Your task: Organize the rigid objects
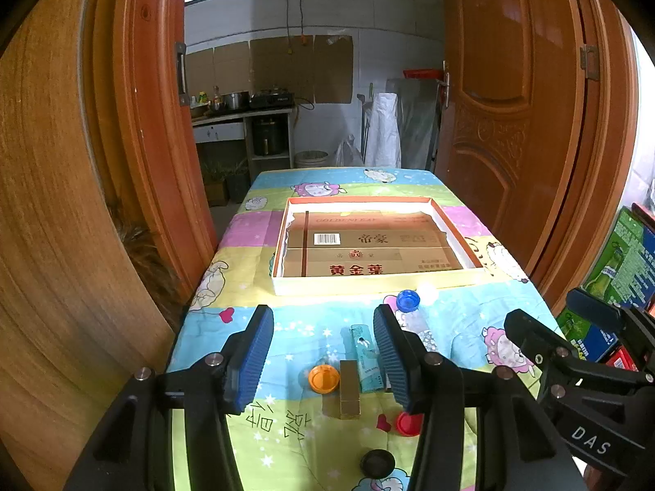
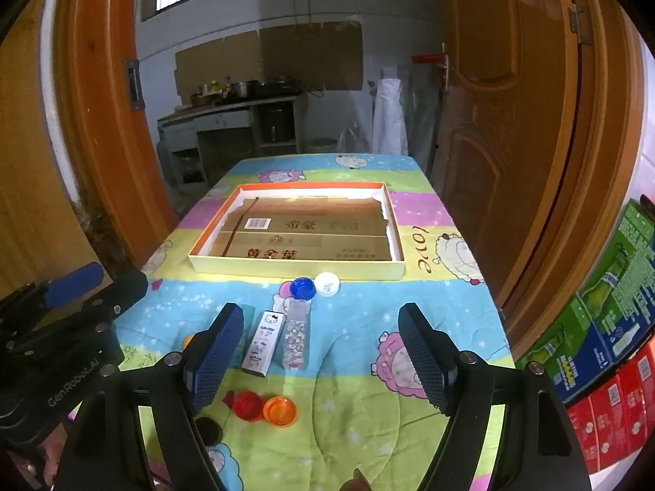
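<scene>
Here both grippers hover above the worktop [image 2: 352, 388], left gripper [image 1: 323, 352] and right gripper [image 2: 321, 352] each with fingers wide, holding nothing; the shallow box [image 2: 294, 266] holds only flattened cardboard [image 2: 311, 241].

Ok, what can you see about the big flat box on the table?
The shallow box looks like cardboard, with cream outer walls and an orange top edge. It lies flat and open in the middle of the cartoon tablecloth. A brown printed cardboard sheet lines its bottom. Nothing else is inside. The blue cap and white cap sit just before it.

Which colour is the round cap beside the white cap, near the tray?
Blue round cap; clearest in the right wrist view.
</scene>
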Action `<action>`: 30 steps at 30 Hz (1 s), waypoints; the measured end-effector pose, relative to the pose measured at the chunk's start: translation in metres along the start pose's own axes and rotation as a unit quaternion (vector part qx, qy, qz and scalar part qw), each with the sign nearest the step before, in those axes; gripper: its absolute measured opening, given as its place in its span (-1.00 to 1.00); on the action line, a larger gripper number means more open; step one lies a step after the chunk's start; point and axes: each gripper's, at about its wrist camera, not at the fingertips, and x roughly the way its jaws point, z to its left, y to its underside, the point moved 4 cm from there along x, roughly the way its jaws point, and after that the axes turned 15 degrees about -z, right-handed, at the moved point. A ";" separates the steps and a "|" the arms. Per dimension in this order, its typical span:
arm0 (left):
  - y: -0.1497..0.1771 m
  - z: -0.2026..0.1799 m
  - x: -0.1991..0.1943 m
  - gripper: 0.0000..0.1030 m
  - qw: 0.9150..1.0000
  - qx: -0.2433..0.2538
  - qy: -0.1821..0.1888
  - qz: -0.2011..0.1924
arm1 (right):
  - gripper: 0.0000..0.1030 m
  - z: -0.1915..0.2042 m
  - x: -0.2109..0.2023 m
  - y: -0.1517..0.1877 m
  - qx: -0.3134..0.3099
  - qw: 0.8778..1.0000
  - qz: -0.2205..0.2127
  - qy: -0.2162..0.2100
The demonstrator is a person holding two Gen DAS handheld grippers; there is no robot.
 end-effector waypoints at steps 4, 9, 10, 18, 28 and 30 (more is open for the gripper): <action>0.001 -0.001 0.000 0.00 1.000 0.001 0.000 0.000 | 0.54 0.000 -0.001 0.000 0.001 1.000 0.000 -0.002; 0.003 -0.002 0.000 0.00 1.000 0.001 0.000 -0.001 | 0.54 0.000 0.000 0.000 0.001 1.000 0.001 -0.003; 0.002 -0.002 0.000 0.00 1.000 0.001 0.000 0.000 | 0.54 0.000 0.000 0.000 0.001 1.000 0.001 -0.004; 0.004 -0.001 0.000 0.00 1.000 0.001 -0.001 0.001 | 0.54 0.000 0.001 0.001 0.000 1.000 0.003 -0.005; 0.004 -0.002 0.001 0.00 1.000 0.000 -0.002 0.001 | 0.54 0.004 0.002 0.001 -0.005 1.000 0.004 -0.008; 0.004 -0.002 0.001 0.00 1.000 0.001 -0.002 0.001 | 0.54 0.004 0.002 0.001 -0.005 1.000 0.003 -0.008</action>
